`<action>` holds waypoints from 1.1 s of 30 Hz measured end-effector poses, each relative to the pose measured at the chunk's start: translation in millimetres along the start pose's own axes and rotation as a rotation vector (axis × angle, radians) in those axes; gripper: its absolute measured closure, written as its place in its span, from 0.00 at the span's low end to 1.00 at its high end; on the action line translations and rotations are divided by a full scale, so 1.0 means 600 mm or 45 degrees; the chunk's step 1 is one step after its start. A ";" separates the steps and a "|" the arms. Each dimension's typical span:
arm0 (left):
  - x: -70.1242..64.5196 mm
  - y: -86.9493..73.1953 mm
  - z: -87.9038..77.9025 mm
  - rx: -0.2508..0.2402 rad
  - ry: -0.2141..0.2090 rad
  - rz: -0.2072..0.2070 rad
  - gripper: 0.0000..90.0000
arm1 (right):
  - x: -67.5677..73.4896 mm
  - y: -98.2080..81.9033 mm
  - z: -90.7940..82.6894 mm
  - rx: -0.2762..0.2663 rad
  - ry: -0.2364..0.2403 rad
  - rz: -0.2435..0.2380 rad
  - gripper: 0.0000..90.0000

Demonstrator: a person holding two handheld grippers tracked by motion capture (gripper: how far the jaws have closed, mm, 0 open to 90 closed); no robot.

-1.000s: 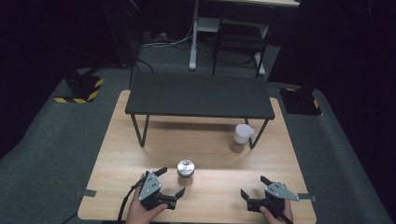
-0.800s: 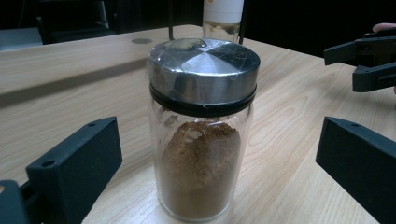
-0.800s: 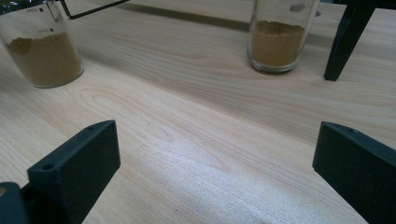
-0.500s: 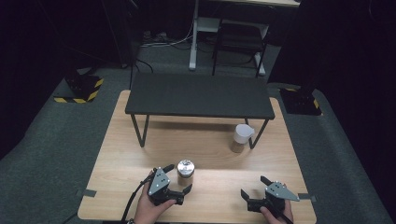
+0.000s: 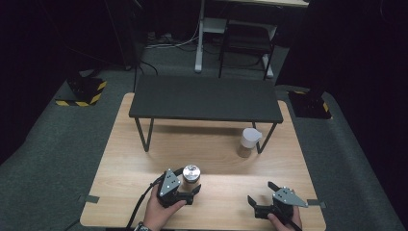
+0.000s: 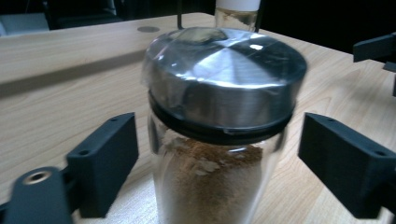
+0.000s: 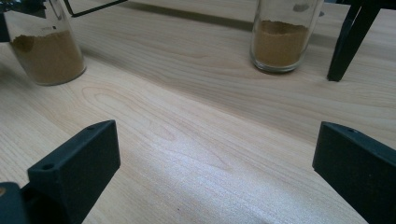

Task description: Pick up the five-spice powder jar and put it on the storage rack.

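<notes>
1. Your left hand-held gripper [image 5: 188,191] has slid in from the lower left since a second ago; its jaws have just been closing and now flank the steel-lidded spice jar [image 5: 191,174], lower centre of the worktop [image 5: 120,163], not yet pressing.
2. Your right hand-held gripper [image 5: 262,206], lower right, gapes wide and empty.
3. The white-capped jar [image 5: 248,142] beside the black shelf [image 5: 207,98] stands well apart; nothing blocks you.

The table [image 5: 144,159] is light wood with thin brown lines in it. The jar [image 6: 219,140] is clear glass with brown powder inside, a shiny silver lid and a black ring under the lid. Behind that jar, the other jar [image 5: 248,143] has a white lid and the same brown powder. The shelf [image 5: 204,98] behind the jar is black. The jaws are black. The floor [image 5: 57,139] is dark grey.
</notes>
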State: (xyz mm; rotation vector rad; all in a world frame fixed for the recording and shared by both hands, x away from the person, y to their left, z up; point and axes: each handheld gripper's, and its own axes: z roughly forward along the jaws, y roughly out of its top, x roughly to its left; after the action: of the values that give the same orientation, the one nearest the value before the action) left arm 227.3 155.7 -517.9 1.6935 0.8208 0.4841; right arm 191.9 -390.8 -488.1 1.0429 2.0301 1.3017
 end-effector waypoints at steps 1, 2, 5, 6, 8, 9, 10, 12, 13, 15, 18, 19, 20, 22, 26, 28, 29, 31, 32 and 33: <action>0.001 0.000 0.001 -0.001 -0.002 -0.010 0.17 | 0.000 0.000 0.000 -0.001 0.001 0.000 0.00; 0.002 0.000 0.002 0.003 -0.002 -0.015 0.18 | 0.000 0.000 0.000 -0.001 0.001 0.000 0.01; 0.006 -0.002 0.005 -0.005 -0.011 -0.023 0.22 | -0.001 0.000 0.000 -0.002 0.003 -0.002 0.01; 0.006 -0.002 0.005 -0.010 -0.013 -0.024 0.25 | -0.001 0.000 0.000 -0.002 0.003 -0.001 0.01; 0.005 -0.001 0.007 -0.006 -0.015 -0.021 0.28 | -0.001 -0.001 0.000 -0.003 0.003 -0.001 0.01; 0.005 0.000 0.008 0.000 -0.016 -0.019 0.30 | -0.001 -0.001 0.000 -0.004 0.003 -0.001 0.00; 0.003 -0.001 0.008 -0.003 -0.010 -0.017 0.30 | -0.001 -0.001 0.000 -0.004 0.003 -0.001 0.01; 0.005 -0.002 0.008 -0.007 -0.014 -0.031 0.32 | -0.001 -0.001 0.000 -0.004 0.004 -0.001 0.00; 0.005 -0.002 0.008 -0.007 -0.014 -0.030 0.32 | -0.001 -0.001 0.000 -0.004 0.005 -0.001 0.01; 0.004 -0.002 0.007 -0.007 -0.010 -0.023 0.33 | -0.001 -0.001 0.000 -0.003 0.005 -0.002 0.01; 0.000 -0.002 0.007 -0.010 0.001 -0.010 0.33 | -0.001 -0.001 0.000 -0.004 0.005 -0.002 0.01; -0.002 -0.003 0.006 -0.014 0.007 -0.007 0.33 | -0.001 -0.001 0.000 -0.005 0.005 -0.003 0.00; -0.002 -0.003 0.006 -0.014 0.007 -0.007 0.33 | -0.001 -0.001 0.000 -0.005 0.005 -0.003 0.00; -0.004 -0.004 0.006 -0.016 0.012 -0.011 0.33 | -0.001 -0.002 -0.001 -0.007 0.005 -0.004 0.01; -0.004 -0.003 0.003 -0.018 0.010 -0.012 0.34 | -0.002 -0.002 -0.001 -0.008 0.006 0.000 0.00; -0.004 -0.002 0.000 -0.030 0.008 -0.016 0.34 | -0.002 -0.002 -0.001 -0.008 0.007 0.001 0.00; -0.004 -0.002 -0.002 -0.037 0.008 -0.022 0.34 | -0.002 -0.002 -0.001 -0.007 0.007 0.002 0.01; -0.006 0.001 -0.007 -0.052 0.013 -0.024 0.34 | -0.002 -0.001 0.000 -0.006 0.007 0.002 0.01; -0.005 0.003 -0.010 -0.060 0.012 -0.022 0.34 | -0.002 -0.001 0.000 -0.006 0.006 0.001 0.01; -0.005 0.007 -0.012 -0.064 0.011 -0.025 0.34 | -0.002 -0.001 0.000 -0.006 0.006 0.000 0.01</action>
State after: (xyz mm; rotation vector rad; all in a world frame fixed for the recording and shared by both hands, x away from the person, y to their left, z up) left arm 221.3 157.7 -511.8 1.6367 0.8245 0.4948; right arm 191.9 -392.0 -488.8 1.0382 2.0293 1.3096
